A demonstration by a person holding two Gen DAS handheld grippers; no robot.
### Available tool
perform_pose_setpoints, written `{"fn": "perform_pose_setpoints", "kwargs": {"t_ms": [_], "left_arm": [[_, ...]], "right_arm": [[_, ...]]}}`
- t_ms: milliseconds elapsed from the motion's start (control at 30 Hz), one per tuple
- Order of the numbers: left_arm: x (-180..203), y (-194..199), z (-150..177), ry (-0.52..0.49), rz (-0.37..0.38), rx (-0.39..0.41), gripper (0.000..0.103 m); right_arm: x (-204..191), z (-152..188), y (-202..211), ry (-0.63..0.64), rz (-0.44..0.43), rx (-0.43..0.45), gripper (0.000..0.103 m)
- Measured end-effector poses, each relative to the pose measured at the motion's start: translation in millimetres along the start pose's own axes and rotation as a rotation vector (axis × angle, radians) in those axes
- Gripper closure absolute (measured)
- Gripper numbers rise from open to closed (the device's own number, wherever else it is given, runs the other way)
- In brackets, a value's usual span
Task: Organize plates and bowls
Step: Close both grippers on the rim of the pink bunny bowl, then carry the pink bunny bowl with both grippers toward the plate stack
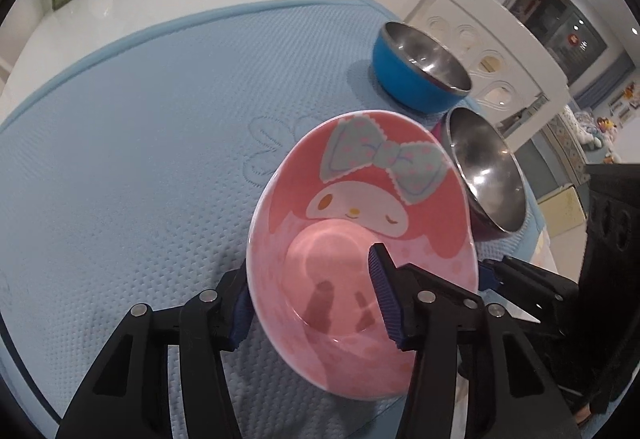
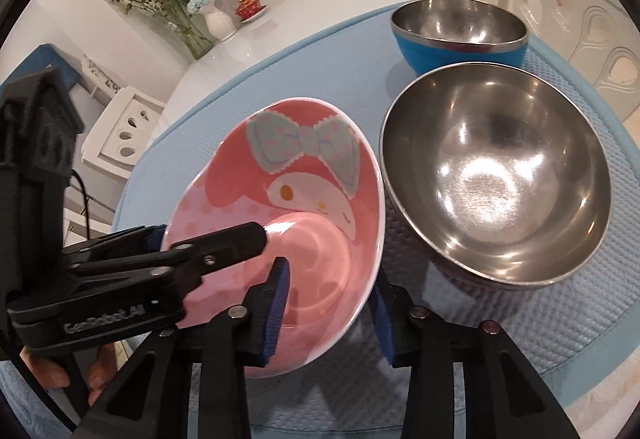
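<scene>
Left gripper (image 1: 312,303) clamps the near-left rim of the pink cartoon bowl (image 1: 360,199); right gripper (image 2: 328,303) straddles its near-right rim (pad contact unclear). The bowl sits tilted on the blue mat (image 2: 560,327), its far-right edge beside the larger steel bowl (image 2: 496,183), the likely nesting target.

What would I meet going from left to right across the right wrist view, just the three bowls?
Pink cartoon-printed bowl → large steel bowl with dark outside. The blue-sided steel bowl sits farther back, overlapping both sideways, so its place is unclear.
</scene>
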State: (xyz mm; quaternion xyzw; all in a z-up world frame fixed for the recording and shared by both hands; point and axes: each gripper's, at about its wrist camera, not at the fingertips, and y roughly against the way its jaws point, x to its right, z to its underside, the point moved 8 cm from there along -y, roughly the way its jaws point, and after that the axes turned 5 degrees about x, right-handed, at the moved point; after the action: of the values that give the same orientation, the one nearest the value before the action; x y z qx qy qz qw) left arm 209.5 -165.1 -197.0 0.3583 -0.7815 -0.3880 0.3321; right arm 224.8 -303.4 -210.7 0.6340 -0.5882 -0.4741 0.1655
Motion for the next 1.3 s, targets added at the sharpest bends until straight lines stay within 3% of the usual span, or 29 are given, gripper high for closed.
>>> {"fn": "perform_pose_setpoints", "kwargs": {"t_ms": [133,733,1300], "left_arm": [[2,7,0,-0.037,-0.019,0.019,0.055],[14,55,12,-0.027,-0.092,0.113,0.055],[-6,97,102,0.214,-0.140,0.156,0.055]], "right_arm": [[1,1,2,-0.002,0.002,0.003,0.066],[-27,12,41,0.088,-0.020,0.059,0.066],[-73,75,57,0.265,-0.052,-0.042,0.066]]}}
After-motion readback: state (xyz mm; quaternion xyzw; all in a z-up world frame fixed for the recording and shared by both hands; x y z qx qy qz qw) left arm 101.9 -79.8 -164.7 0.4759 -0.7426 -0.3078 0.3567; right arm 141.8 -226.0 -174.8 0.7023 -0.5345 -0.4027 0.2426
